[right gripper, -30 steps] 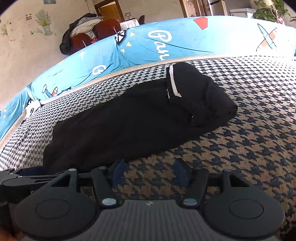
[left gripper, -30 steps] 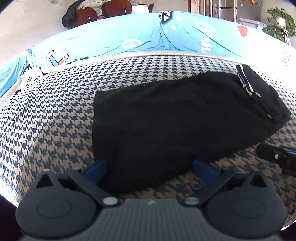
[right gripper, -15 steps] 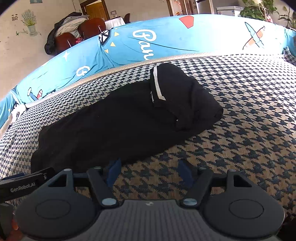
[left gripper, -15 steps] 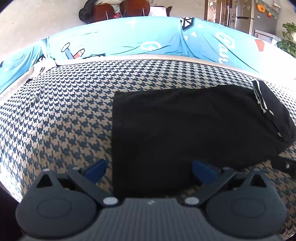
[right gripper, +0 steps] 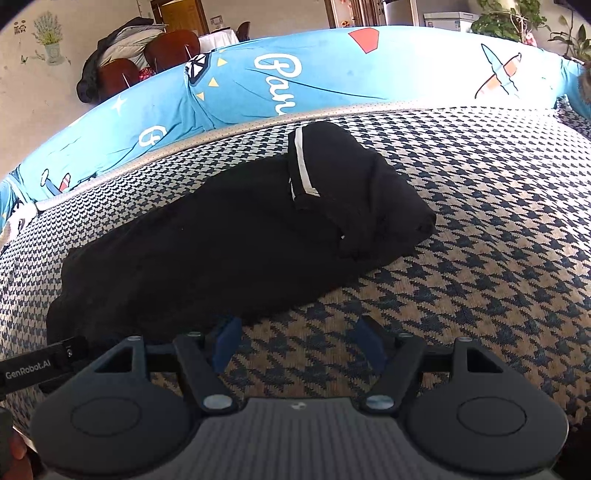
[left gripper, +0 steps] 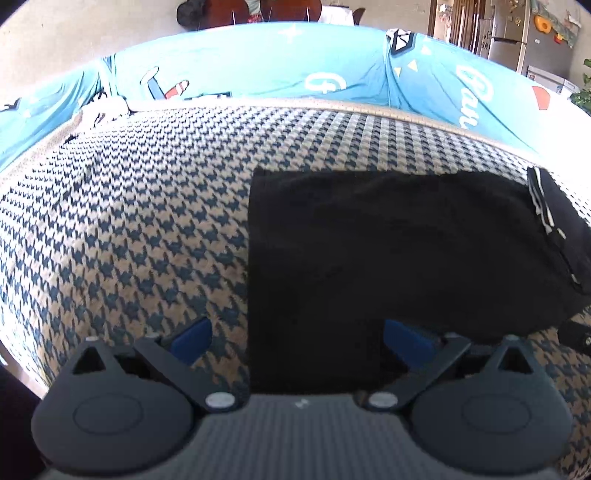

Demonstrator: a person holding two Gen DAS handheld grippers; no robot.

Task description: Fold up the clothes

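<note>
A black garment lies lengthwise on the houndstooth cover. Its end with white stripes is folded over on the right. My left gripper hovers open over the garment's near left corner, and the cloth's left edge runs between its blue pads without being pinched. My right gripper is open over bare cover just in front of the garment, with its left pad at the cloth's near edge. The left gripper's body shows at the far left of the right wrist view.
A bright blue printed sheet covers the raised back behind the houndstooth surface. Beyond it stand brown chairs with a dark coat, potted plants and a fridge. Bare houndstooth cover stretches left and right of the garment.
My left gripper has slid left along the garment's near edge to its left corner and rolled a little. The right gripper's jaws have spread slightly wider while it stayed in place.
</note>
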